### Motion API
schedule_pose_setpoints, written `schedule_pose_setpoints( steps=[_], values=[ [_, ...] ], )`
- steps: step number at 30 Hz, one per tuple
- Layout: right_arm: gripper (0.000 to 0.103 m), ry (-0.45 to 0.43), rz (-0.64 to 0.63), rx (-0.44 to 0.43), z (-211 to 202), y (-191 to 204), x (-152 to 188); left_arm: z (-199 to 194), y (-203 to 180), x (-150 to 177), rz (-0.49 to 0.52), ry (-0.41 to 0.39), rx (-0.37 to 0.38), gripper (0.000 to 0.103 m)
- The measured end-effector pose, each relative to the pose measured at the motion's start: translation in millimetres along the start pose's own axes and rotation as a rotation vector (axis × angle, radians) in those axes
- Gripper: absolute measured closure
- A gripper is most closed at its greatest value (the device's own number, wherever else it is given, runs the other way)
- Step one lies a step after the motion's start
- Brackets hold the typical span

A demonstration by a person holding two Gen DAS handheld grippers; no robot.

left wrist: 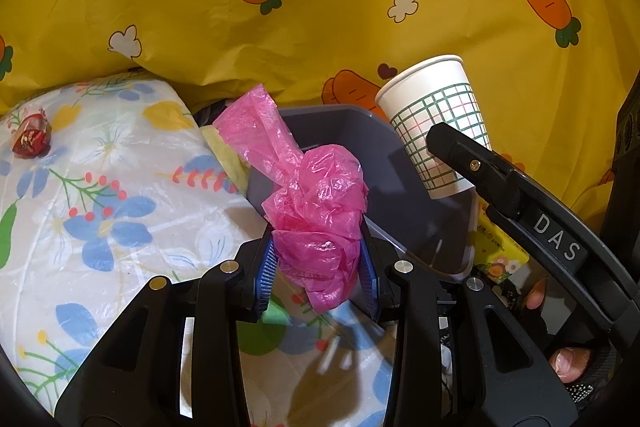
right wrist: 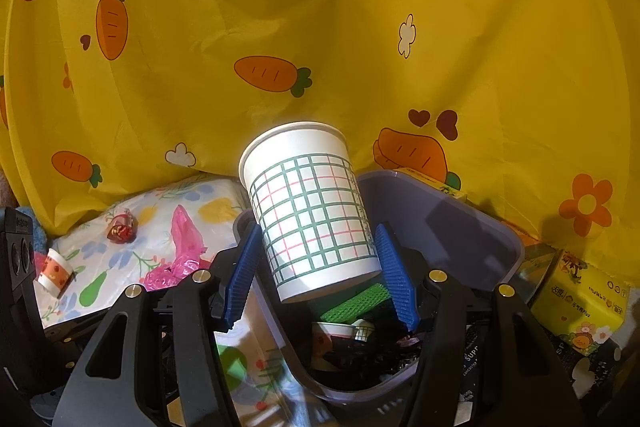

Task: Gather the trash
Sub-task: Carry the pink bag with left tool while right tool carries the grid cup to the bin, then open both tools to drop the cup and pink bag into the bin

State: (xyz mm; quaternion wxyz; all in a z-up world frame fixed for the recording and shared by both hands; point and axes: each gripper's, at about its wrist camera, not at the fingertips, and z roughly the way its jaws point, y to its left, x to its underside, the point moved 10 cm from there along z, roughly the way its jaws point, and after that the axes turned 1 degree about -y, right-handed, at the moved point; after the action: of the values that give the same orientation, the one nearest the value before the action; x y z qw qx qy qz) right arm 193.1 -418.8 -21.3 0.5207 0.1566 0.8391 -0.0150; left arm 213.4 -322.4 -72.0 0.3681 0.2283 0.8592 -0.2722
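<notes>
My left gripper (left wrist: 318, 269) is shut on a crumpled pink plastic bag (left wrist: 316, 211) and holds it at the near left rim of the grey bin (left wrist: 360, 123). My right gripper (right wrist: 320, 275) is shut on a white paper cup with a green and red grid (right wrist: 312, 211), held tilted above the grey bin (right wrist: 460, 211). The cup also shows in the left wrist view (left wrist: 436, 119), with the right gripper's arm in front of it. Trash lies inside the bin (right wrist: 360, 339). A red candy wrapper (left wrist: 30, 137) and a small printed paper cup (right wrist: 54, 271) lie on the floral tablecloth.
A floral tablecloth (left wrist: 120, 187) covers the table left of the bin. A yellow carrot-print cloth (right wrist: 320, 27) hangs behind everything. A yellow tissue pack (right wrist: 580, 303) sits right of the bin; it also shows in the left wrist view (left wrist: 496, 251).
</notes>
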Motion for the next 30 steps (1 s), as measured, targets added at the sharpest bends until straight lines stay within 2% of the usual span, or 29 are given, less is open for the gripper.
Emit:
schedule_pose_setpoints(
  steps=[19, 26, 29, 30],
  values=[
    [0.045, 0.006, 0.027, 0.056, 4.3, -16.8, -1.7, 3.4, -24.4, -27.5, 0.031, -0.051, 0.060, 0.068],
    [0.043, -0.001, 0.051, 0.079, 6.0, -30.0, -5.3, 13.5, -33.1, -32.9, 0.020, -0.051, 0.126, 0.066],
    [0.043, 0.006, 0.074, 0.082, 8.1, -35.8, -4.2, 18.2, -37.5, -32.8, 0.010, -0.041, 0.182, 0.064],
    [0.042, 0.007, 0.079, 0.086, 8.0, -38.1, -3.8, 20.7, -39.8, -31.7, 0.009, -0.034, 0.201, 0.060]
  ],
)
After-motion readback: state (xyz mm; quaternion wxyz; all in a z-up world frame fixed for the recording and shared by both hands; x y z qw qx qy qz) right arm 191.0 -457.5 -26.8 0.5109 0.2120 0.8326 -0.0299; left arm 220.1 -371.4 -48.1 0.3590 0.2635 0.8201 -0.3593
